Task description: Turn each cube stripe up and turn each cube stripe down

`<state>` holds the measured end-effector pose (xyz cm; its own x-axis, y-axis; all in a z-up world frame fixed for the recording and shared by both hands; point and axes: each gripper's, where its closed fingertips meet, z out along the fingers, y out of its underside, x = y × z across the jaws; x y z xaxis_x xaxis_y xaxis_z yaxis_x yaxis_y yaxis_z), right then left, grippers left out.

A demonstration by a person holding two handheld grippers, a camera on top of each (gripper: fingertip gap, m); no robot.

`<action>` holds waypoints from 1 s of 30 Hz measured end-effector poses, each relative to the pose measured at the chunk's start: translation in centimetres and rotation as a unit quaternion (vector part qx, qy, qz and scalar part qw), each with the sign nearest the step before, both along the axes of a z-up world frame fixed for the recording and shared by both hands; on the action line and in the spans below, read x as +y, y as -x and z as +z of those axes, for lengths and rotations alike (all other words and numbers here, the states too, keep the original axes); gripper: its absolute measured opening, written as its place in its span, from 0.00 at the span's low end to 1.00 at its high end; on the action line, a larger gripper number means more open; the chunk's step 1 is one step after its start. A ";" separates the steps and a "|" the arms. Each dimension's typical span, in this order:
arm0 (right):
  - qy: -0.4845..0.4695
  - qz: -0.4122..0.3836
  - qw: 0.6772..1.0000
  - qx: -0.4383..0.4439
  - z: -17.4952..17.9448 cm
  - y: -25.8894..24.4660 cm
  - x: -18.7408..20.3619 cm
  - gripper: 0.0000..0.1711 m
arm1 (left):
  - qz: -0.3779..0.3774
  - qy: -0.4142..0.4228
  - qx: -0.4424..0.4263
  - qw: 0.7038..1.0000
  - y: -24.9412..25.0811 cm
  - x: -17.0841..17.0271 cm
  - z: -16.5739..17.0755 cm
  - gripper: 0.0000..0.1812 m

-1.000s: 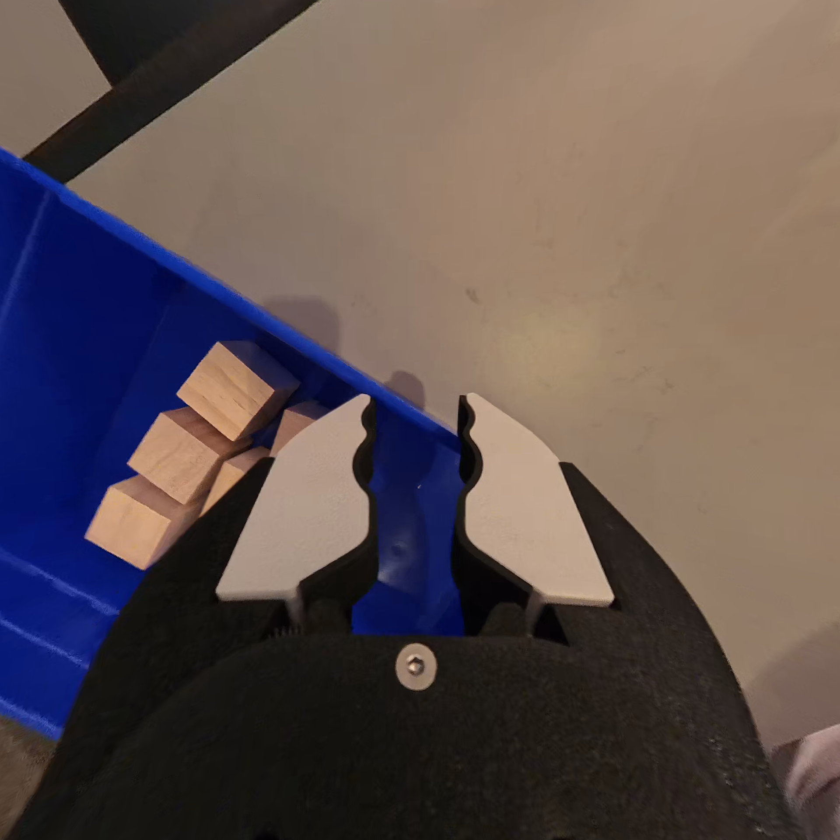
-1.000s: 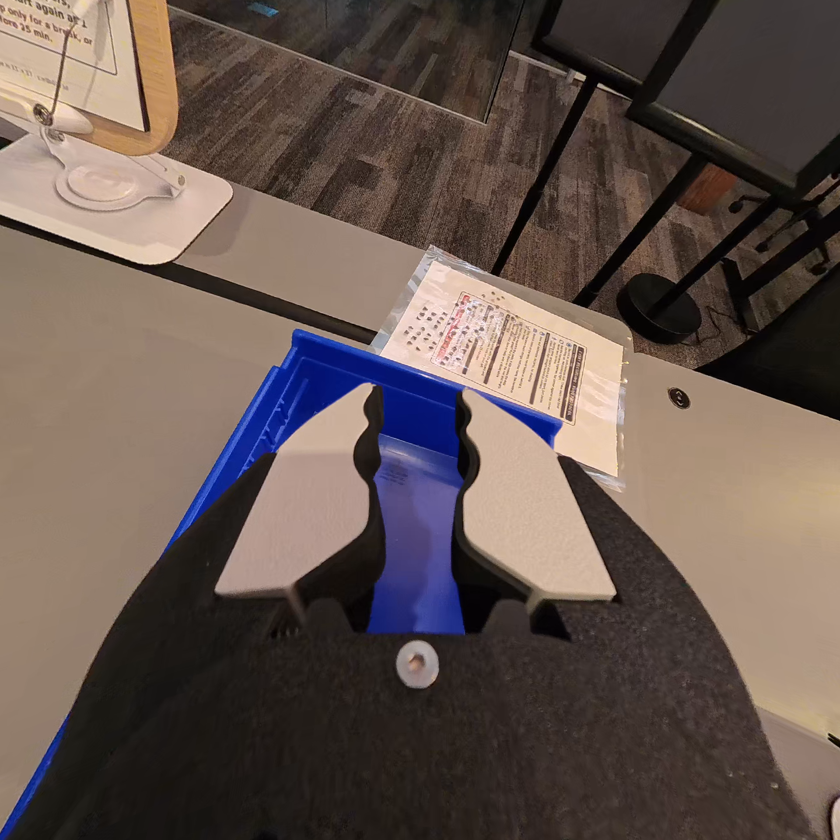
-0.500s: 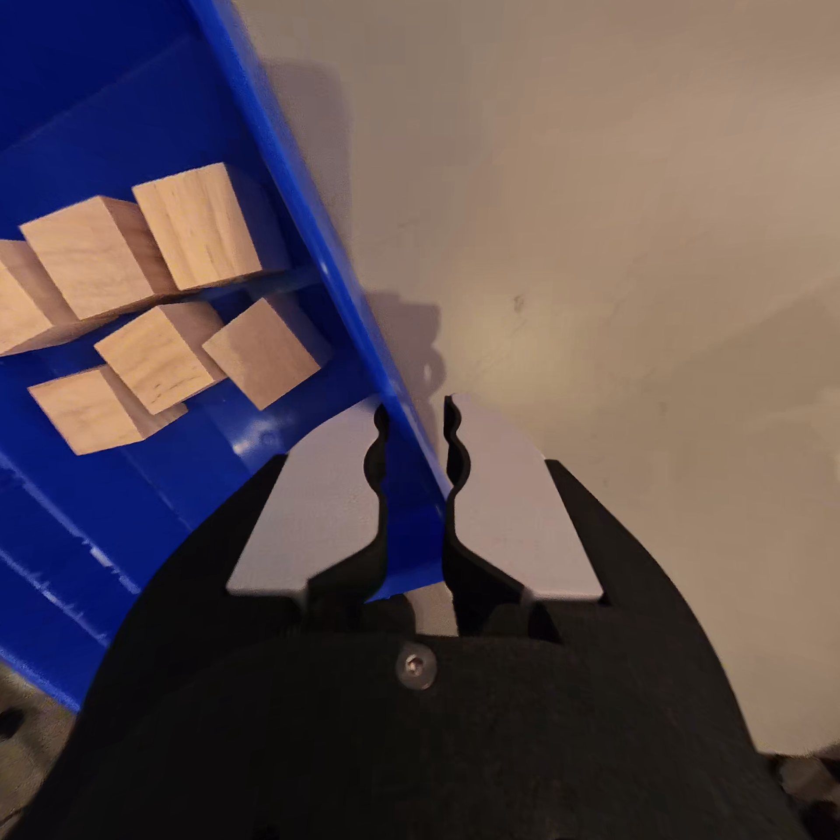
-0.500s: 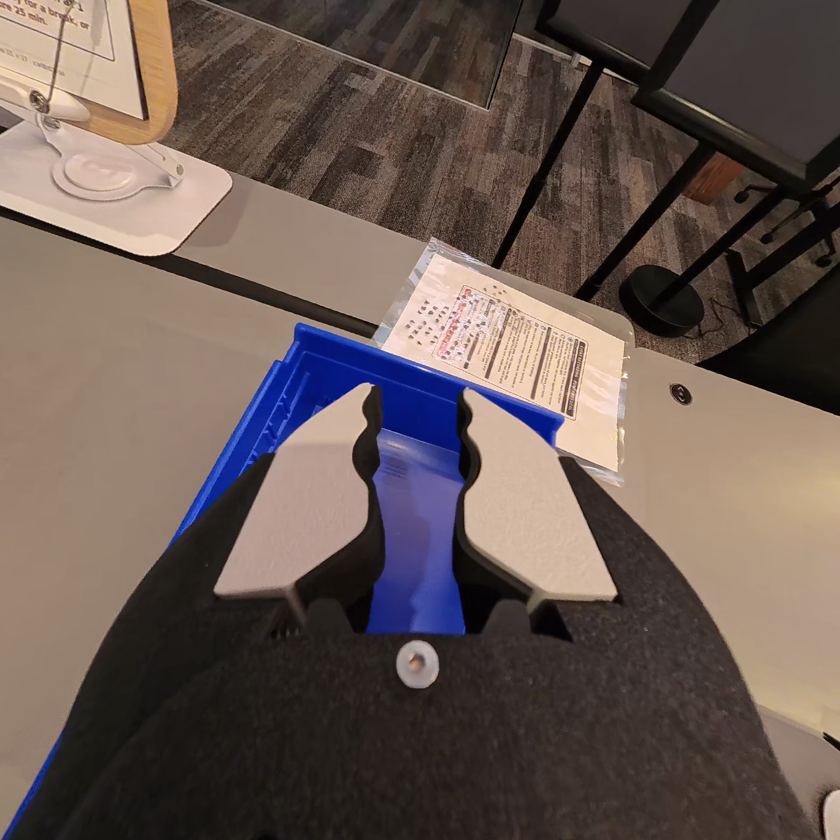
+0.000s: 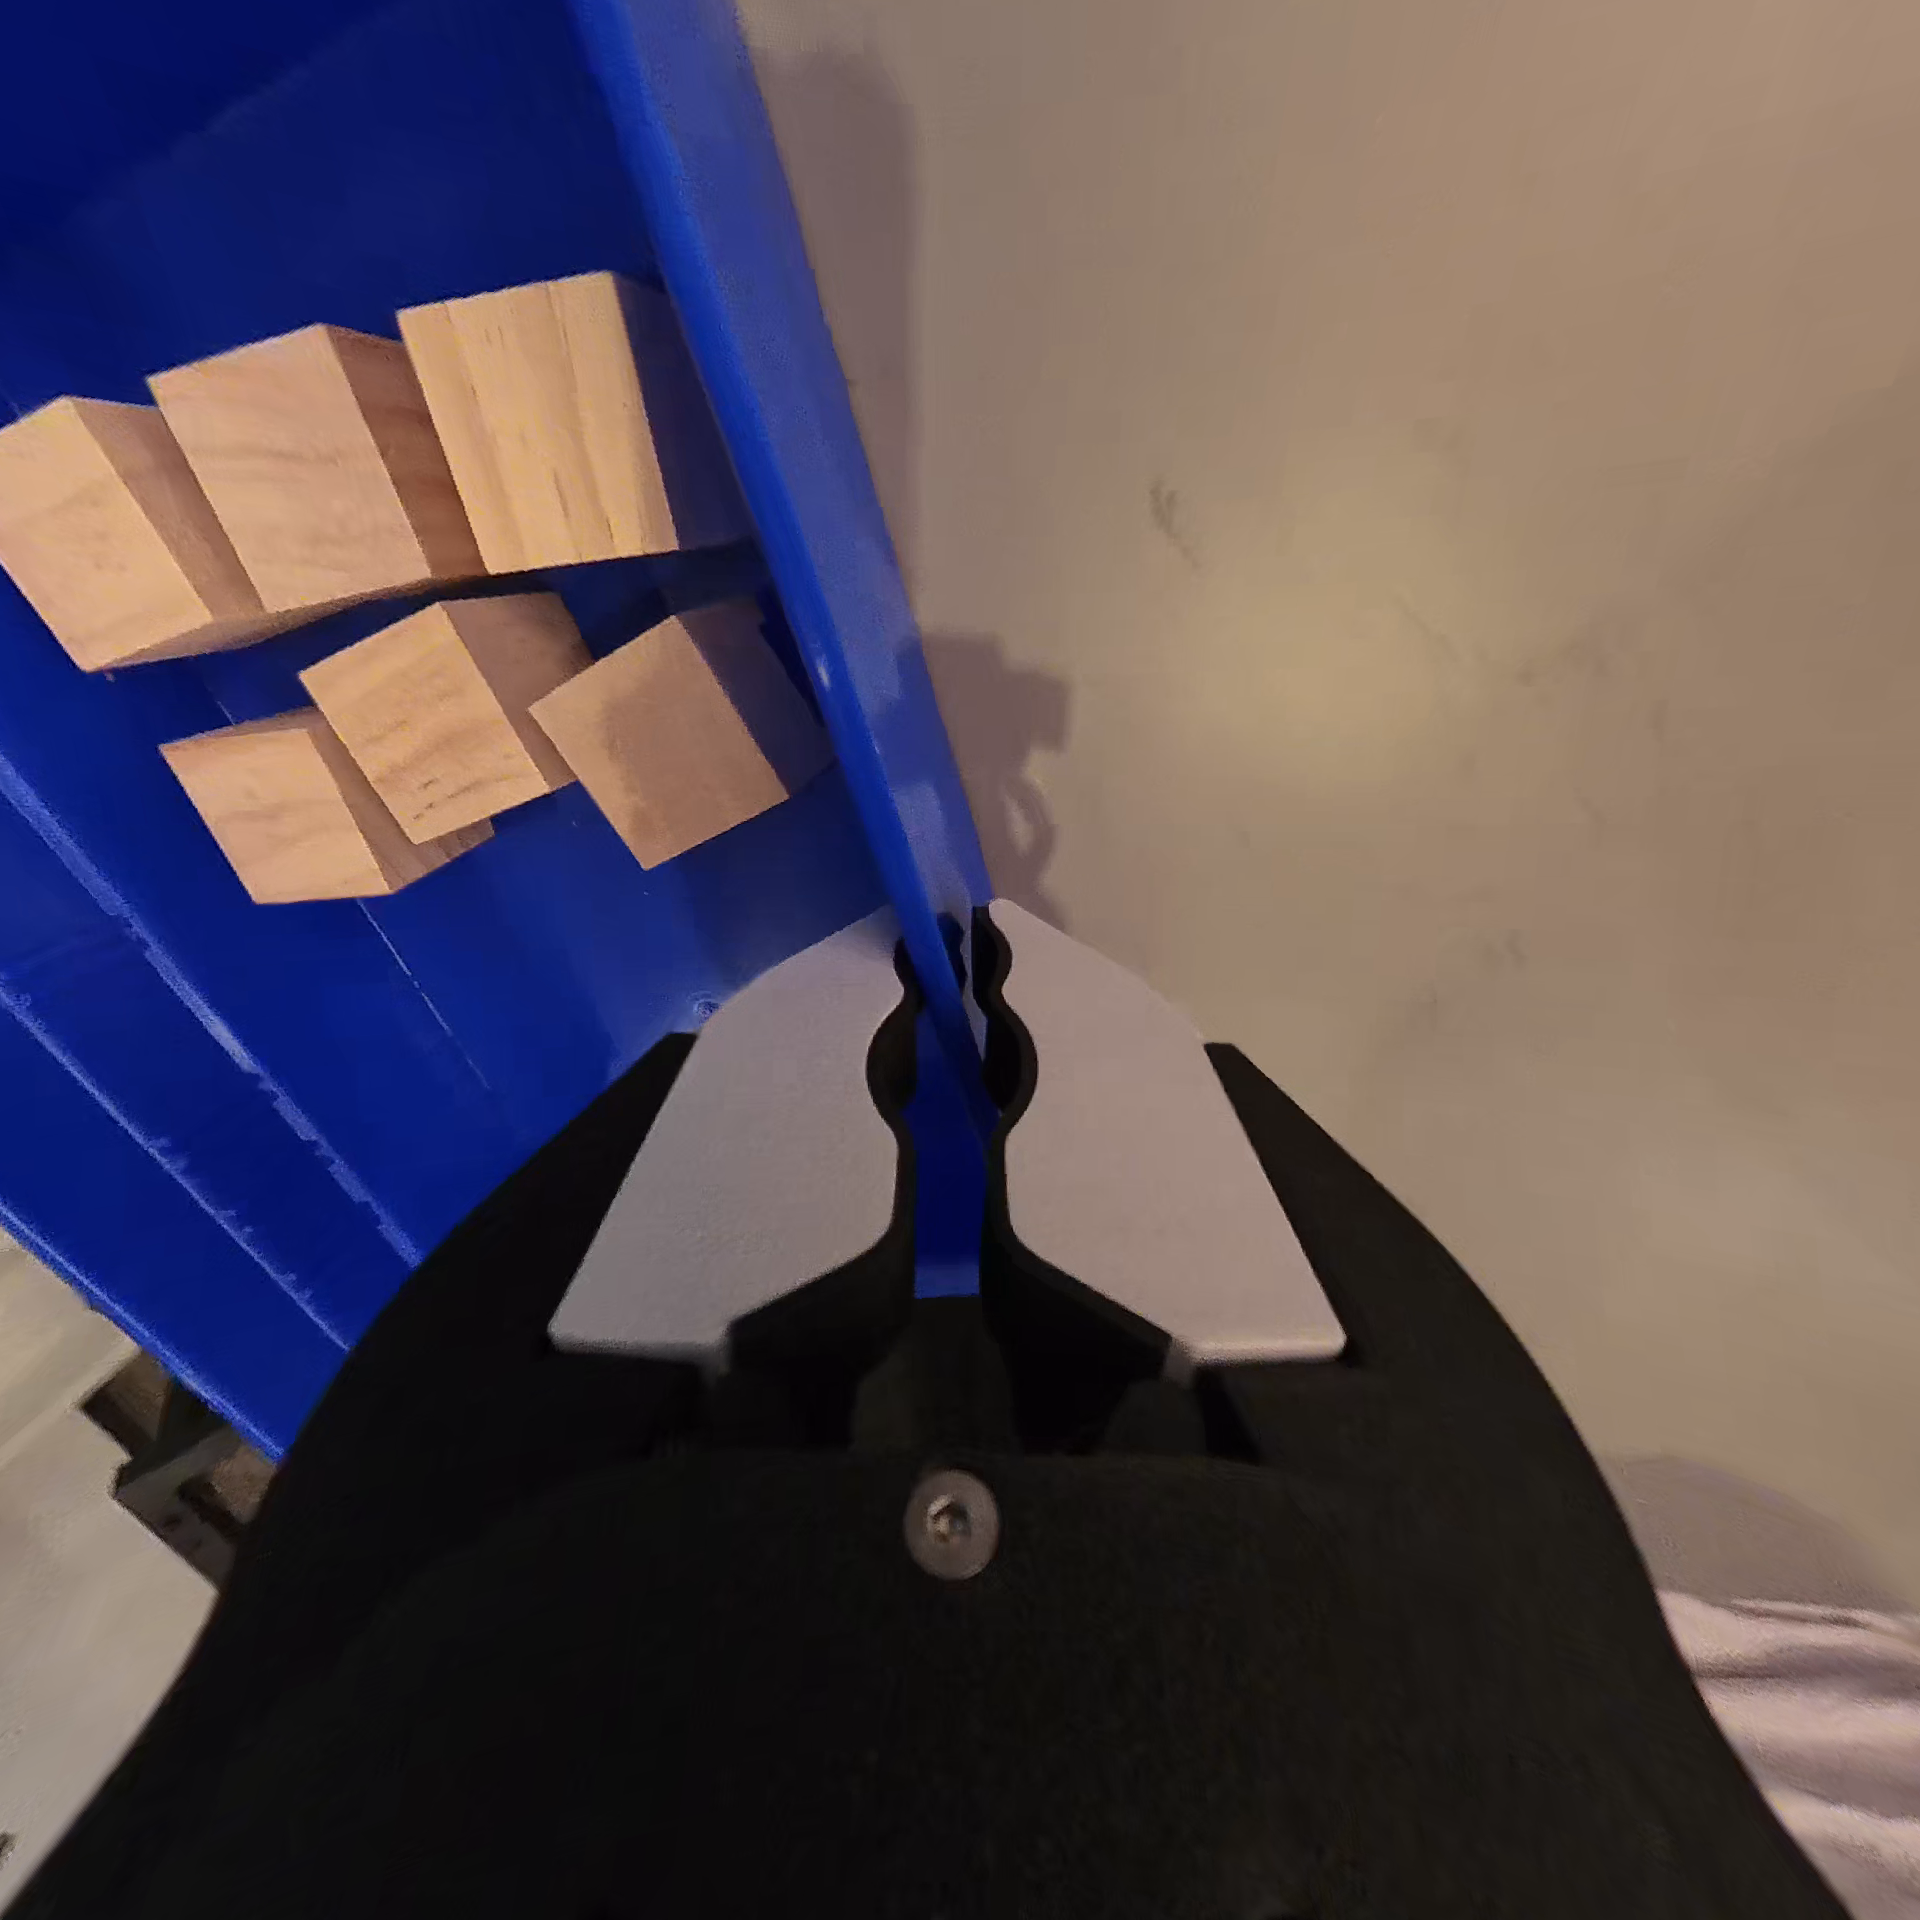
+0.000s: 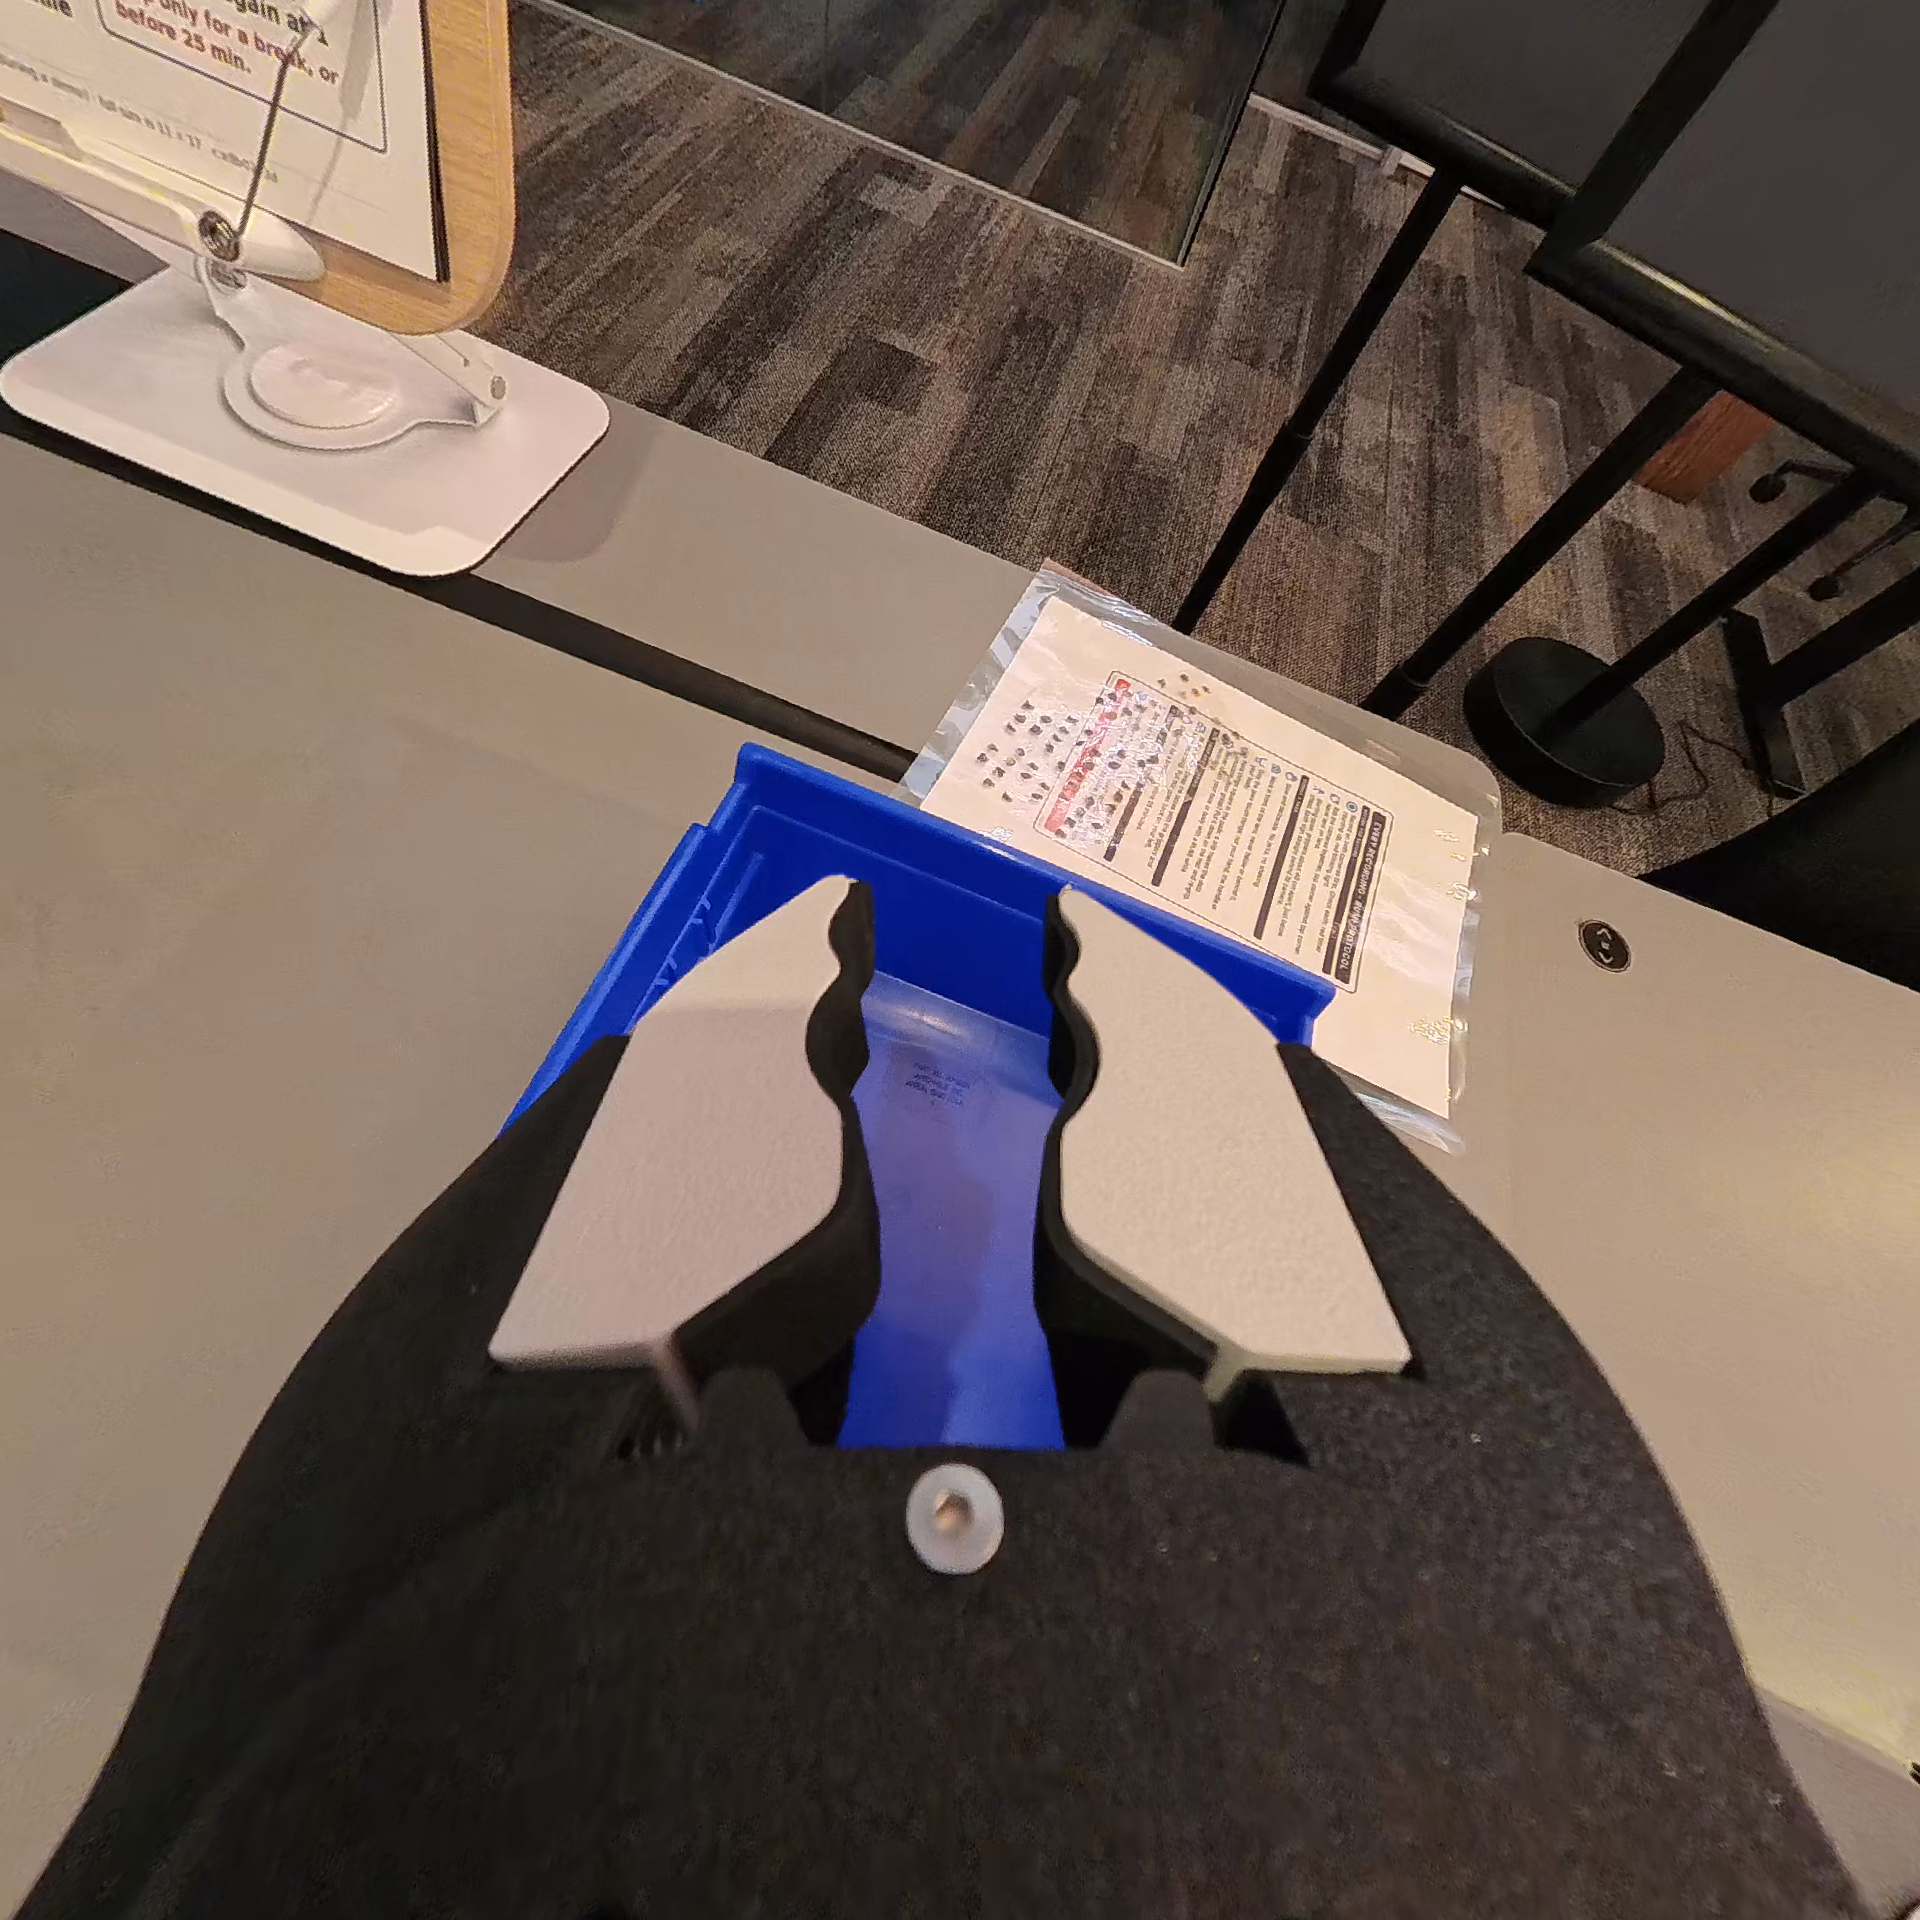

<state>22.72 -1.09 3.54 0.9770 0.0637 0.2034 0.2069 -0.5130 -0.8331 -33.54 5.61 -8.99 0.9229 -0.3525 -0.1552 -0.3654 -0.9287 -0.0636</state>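
Observation:
Several plain wooden cubes (image 5: pixel 540 426) lie loose in a blue plastic bin (image 5: pixel 727 312) at the upper left of the left wrist view; no stripe shows on their visible faces. My left gripper (image 5: pixel 951 925) is shut on the bin's thin side wall, one finger inside the bin and one outside. My right gripper (image 6: pixel 956 904) is open and empty, held above a blue bin (image 6: pixel 935 831) whose visible floor between the fingers is bare. No cube shows in the right wrist view.
The bin stands on a grey table (image 5: pixel 1455 520). A printed sheet in a plastic sleeve (image 6: pixel 1216 862) lies behind the bin near the table's far edge. A sign on a white stand (image 6: pixel 312 416) is at the far left. Black floor stands (image 6: pixel 1558 717) are beyond the table.
My left gripper has swung round to the bin's side wall and closed on it; the cubes now sit higher and larger in its view. My right gripper has barely moved.

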 end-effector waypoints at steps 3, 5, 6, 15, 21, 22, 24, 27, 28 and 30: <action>0.005 0.002 1.000 0.001 -0.3 -0.1 0.0 0.18 | -0.026 -0.004 0.005 1.000 -0.2 -0.8 0.0 0.04; 0.008 0.003 1.000 0.001 -0.5 -0.2 0.0 0.18 | -0.032 -0.007 0.007 0.999 -0.2 -1.0 0.0 0.04; 0.008 0.004 1.000 0.001 -0.5 -0.2 0.0 0.18 | -0.037 -0.007 0.007 0.999 -0.1 -1.2 0.0 0.04; 0.002 0.002 1.000 0.003 -0.4 -0.6 0.0 0.18 | -0.052 -0.019 0.009 0.998 0.2 -1.4 0.0 0.04; 0.002 -0.001 1.000 0.003 -0.4 -0.7 0.0 0.18 | -0.046 -0.060 -0.080 0.994 -1.2 -1.1 1.4 0.16; 0.002 -0.002 1.000 0.003 -0.4 -0.7 0.0 0.18 | -0.045 -0.081 -0.099 0.991 -1.2 -1.0 2.4 0.16; 0.005 -0.002 1.000 0.001 -0.6 -0.7 0.1 0.18 | -0.052 -0.135 -0.147 0.978 -1.3 -0.8 5.4 0.16; 0.013 -0.003 1.000 -0.006 -1.0 -0.7 0.4 0.19 | -0.105 -0.248 -0.261 0.927 -2.5 -0.9 12.5 0.16; 0.015 -0.003 1.000 -0.009 -1.2 -0.7 0.5 0.19 | -0.125 -0.281 -0.293 0.905 -2.7 -1.2 14.9 0.16; 0.019 -0.002 1.000 -0.013 -1.4 -0.5 0.7 0.19 | -0.175 -0.337 -0.326 0.866 -2.4 -1.5 18.5 0.20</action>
<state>23.24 -0.34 2.12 0.9714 0.0689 0.2271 0.2273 -0.5452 -0.8069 -31.14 4.10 9.48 0.7468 -0.6603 0.0787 -0.2992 -0.4393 -0.8471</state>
